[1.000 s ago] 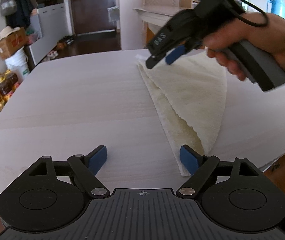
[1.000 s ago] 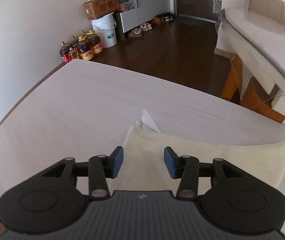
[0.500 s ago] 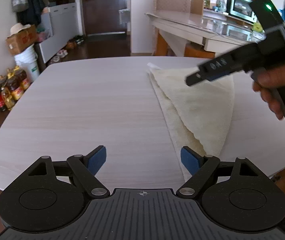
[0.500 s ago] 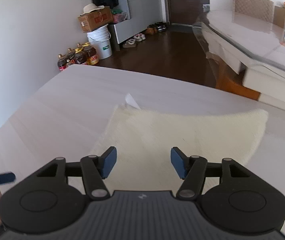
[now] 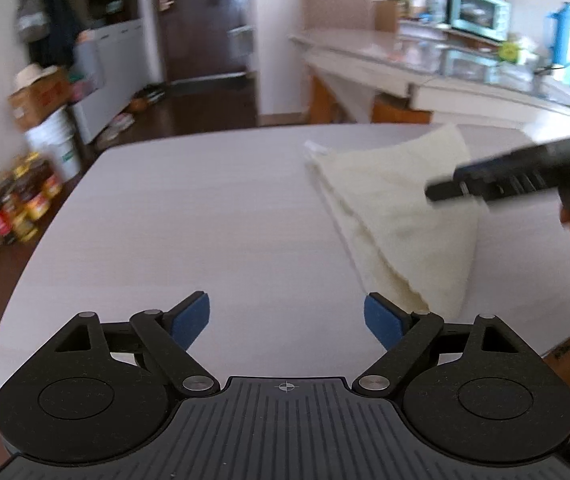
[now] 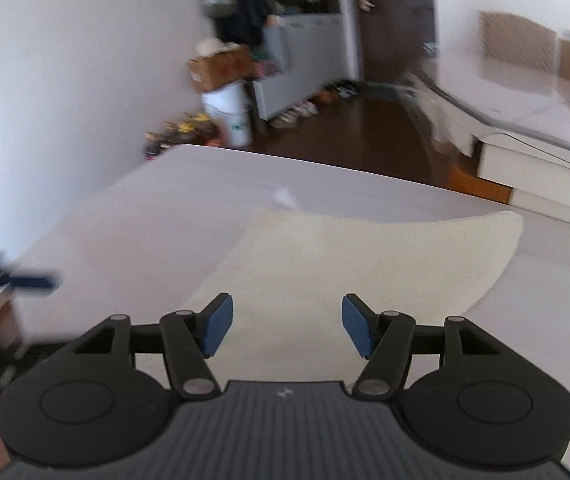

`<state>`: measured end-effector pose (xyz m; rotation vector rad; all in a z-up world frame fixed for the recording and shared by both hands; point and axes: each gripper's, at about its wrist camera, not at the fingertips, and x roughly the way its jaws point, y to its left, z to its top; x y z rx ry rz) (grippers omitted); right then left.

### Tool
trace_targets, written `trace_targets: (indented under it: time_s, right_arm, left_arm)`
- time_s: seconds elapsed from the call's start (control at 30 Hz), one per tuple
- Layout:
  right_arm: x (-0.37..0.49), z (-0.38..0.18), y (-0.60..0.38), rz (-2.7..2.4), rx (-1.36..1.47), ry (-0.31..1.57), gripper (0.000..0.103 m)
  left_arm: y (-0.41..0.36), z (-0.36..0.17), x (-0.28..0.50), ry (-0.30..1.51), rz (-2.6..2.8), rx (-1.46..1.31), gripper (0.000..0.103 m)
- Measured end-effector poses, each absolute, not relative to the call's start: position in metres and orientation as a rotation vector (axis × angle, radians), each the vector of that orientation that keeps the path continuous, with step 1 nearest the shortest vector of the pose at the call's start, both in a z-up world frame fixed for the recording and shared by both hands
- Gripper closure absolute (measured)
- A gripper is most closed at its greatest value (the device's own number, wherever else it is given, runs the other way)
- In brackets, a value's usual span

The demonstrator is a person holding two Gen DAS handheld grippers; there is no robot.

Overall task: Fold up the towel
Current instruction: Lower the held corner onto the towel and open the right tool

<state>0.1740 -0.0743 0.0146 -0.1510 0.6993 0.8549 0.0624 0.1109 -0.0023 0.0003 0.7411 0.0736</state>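
Towel (image 5: 397,208) folded on worktop (image 5: 205,216) at 2 o'clock — both hand-held grippers (left (image 5: 286,317), right (image 6: 284,327)) apart, empty; a one-layer pinch risks unfolding it.

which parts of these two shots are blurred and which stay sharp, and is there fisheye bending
Left wrist view: the left gripper is crisp, the towel and right gripper are smeared, the oil bottles streaked. Right wrist view: the right gripper is sharp, the towel soft, the bucket and box motion-blurred. Both views bow the table edge, corners dark.
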Motion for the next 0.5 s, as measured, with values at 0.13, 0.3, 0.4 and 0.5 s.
trace_targets:
  time_s: [0.13, 0.3, 0.4, 0.5]
  right_arm:
    - [0.117, 0.014, -0.074, 0.935, -0.227, 0.598, 0.040]
    - [0.072, 0.008, -0.057, 0.979, -0.342, 0.538, 0.049]
    - [0.056, 0.004, -0.043, 0.986, -0.414, 0.529, 0.057]
    - [0.051, -0.002, -0.030, 0.986, -0.475, 0.530, 0.057]
  left_arm:
    - [0.132, 0.008, 0.087, 0.694, -0.003, 0.056, 0.011]
    - [0.146, 0.018, 0.123, 0.669, -0.056, 0.095, 0.010]
    - [0.141, 0.019, 0.135, 0.660, -0.079, 0.121, 0.010]
    - [0.136, 0.016, 0.142, 0.661, -0.102, 0.124, 0.010]
